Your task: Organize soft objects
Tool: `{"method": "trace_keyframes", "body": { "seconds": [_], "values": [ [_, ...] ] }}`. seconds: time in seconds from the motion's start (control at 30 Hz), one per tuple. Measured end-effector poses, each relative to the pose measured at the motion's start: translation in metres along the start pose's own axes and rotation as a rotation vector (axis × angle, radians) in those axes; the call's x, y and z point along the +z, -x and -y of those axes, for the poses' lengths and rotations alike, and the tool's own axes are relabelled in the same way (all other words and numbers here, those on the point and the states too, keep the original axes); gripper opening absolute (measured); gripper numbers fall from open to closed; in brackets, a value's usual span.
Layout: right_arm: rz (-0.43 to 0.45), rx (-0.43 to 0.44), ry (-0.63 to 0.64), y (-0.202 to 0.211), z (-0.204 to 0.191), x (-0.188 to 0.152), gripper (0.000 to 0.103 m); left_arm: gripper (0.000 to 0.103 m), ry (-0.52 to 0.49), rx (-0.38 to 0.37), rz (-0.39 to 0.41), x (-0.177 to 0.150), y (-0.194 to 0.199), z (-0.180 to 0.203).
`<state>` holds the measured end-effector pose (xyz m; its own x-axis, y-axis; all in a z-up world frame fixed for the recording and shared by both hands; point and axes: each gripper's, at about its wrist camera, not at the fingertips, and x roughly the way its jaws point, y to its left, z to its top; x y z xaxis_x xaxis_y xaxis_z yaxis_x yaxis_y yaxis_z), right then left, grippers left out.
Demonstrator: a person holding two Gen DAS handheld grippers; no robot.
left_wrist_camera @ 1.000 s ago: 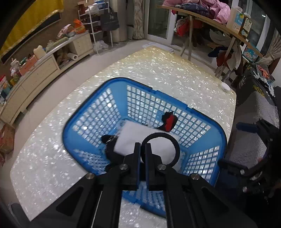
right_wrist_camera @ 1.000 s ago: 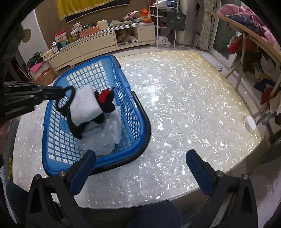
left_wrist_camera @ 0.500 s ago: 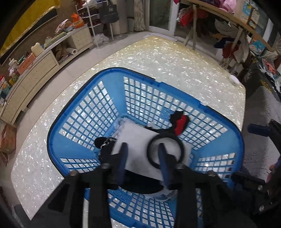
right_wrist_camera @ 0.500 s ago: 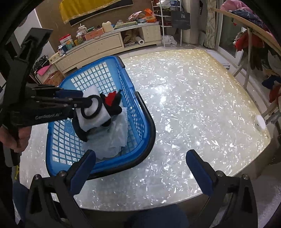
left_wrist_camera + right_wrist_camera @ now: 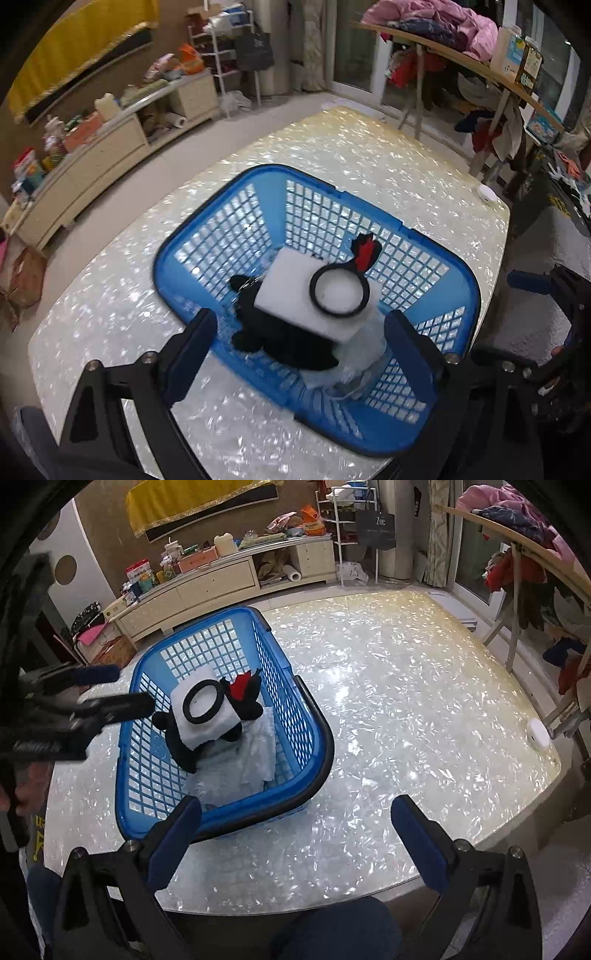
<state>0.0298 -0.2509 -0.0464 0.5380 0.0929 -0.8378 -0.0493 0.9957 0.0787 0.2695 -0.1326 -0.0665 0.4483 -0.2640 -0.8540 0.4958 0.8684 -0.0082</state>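
A table (image 5: 406,709) with a glossy, pearly white flaked top is seen in both views; the finish turns yellowish toward its far edge. A blue basket (image 5: 458,291) with lattice walls and a dark rim stands on it, at 10 o'clock of the table's middle in the right wrist view. Inside the basket a white pad (image 5: 291,291) is found lying on a black soft toy (image 5: 280,343), with a black ring (image 5: 339,294) resting on the pad and a red and black piece (image 5: 364,251) at the pad's 1 o'clock. Crumpled white cloth (image 5: 251,757) lies beneath them.

The left gripper (image 5: 295,354) is held over the basket's near wall with its fingers spread wide and nothing between them. The right gripper (image 5: 295,838) is likewise spread wide over the table's near edge, and is empty.

A small white round object (image 5: 538,735) rests near the table's corner at 3 o'clock. Beyond the table, a long cream cabinet (image 5: 221,579) loaded with boxes and bottles is noted at 11 o'clock, and a wooden trestle table (image 5: 461,59) piled with clothes at 1 o'clock. A yellow cloth (image 5: 192,498) hangs on the brown wall.
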Motion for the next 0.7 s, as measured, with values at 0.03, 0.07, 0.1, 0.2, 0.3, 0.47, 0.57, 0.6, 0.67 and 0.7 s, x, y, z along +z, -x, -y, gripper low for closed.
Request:
{"method": "trace_keyframes", "body": {
  "seconds": [0.03,0.07,0.1,0.2,0.3,0.47,0.57,0.6,0.67,0.7],
  "values": [
    [0.007,0.000,-0.001,0.002,-0.002,-0.001,0.102,0.098,0.006,0.012,0.008,-0.005,0.006,0.000],
    [0.011,0.000,-0.001,0.003,-0.003,-0.001,0.102,0.103,0.011,0.024,0.017,-0.009,0.011,0.001],
    [0.017,0.000,0.000,0.005,-0.006,-0.002,0.102,0.103,0.017,0.032,0.026,-0.013,0.017,0.001],
    [0.038,0.001,-0.001,0.010,-0.013,-0.004,0.102,0.103,0.048,0.066,0.067,-0.029,0.036,0.000],
    [0.069,0.006,-0.002,0.018,-0.022,-0.006,0.102,0.103,0.102,0.094,0.117,-0.044,0.055,-0.005],
    [0.147,0.005,0.014,0.040,-0.041,-0.007,0.102,0.103,0.180,0.072,0.215,-0.072,0.090,-0.014],
    [0.196,0.002,0.016,0.053,-0.051,-0.010,0.102,0.103,0.211,0.087,0.253,-0.088,0.108,-0.016],
    [0.213,-0.005,0.019,0.057,-0.055,-0.011,0.102,0.103,0.205,0.106,0.269,-0.093,0.113,-0.014],
    [0.247,-0.044,0.030,0.065,-0.065,-0.014,0.102,0.103,0.182,0.126,0.312,-0.101,0.123,-0.010],
    [0.261,-0.063,0.035,0.069,-0.068,-0.015,0.102,0.103,0.174,0.126,0.330,-0.104,0.127,-0.009]
  ]
}}
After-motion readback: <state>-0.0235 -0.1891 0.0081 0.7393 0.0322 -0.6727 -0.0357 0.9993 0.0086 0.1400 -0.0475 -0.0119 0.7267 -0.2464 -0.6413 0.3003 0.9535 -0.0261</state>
